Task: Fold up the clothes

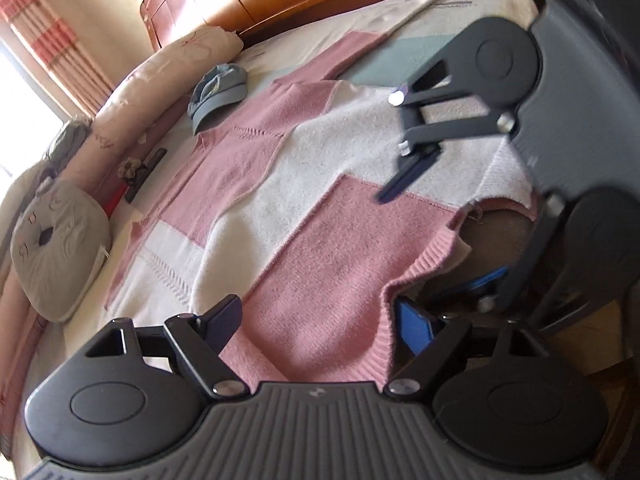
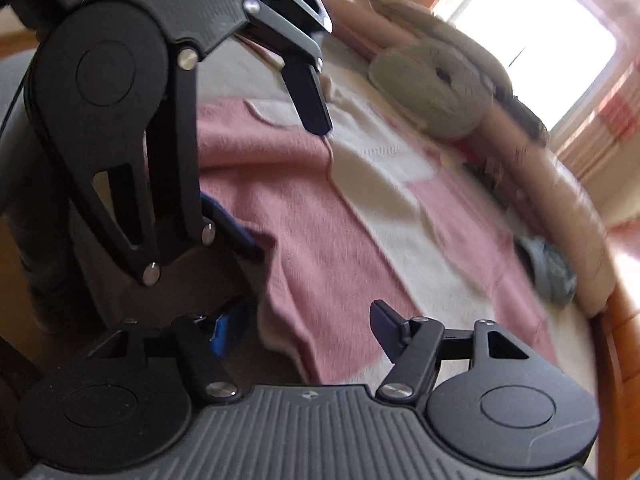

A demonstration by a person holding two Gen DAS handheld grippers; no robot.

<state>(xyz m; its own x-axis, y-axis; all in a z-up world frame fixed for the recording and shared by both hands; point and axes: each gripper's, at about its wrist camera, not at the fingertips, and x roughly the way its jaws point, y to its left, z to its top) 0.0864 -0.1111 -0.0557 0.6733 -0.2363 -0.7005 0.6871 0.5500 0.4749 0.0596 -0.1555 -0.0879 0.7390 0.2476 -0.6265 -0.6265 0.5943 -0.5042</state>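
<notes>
A pink and white block-patterned sweater (image 1: 280, 184) lies spread flat on the bed (image 1: 460, 20), its ribbed hem toward the near edge and its long axis running away toward the pillows (image 1: 60, 248) at the far left.

The left gripper (image 1: 320, 320) is wide open with the near hem corner lying between its fingers, the pink ribbing just ahead of the jaws; nothing is pinched. The right gripper (image 2: 304, 332), also spread open and empty, hovers over the hem's other corner on the right, where the fabric overhangs the bed's edge. Each gripper sits nearest its own corner.

No fold shows in the body.

A blue-grey cap (image 1: 218, 92) rests on the bed beyond the sweater's far end, apart from it. No containers are in view.
</notes>
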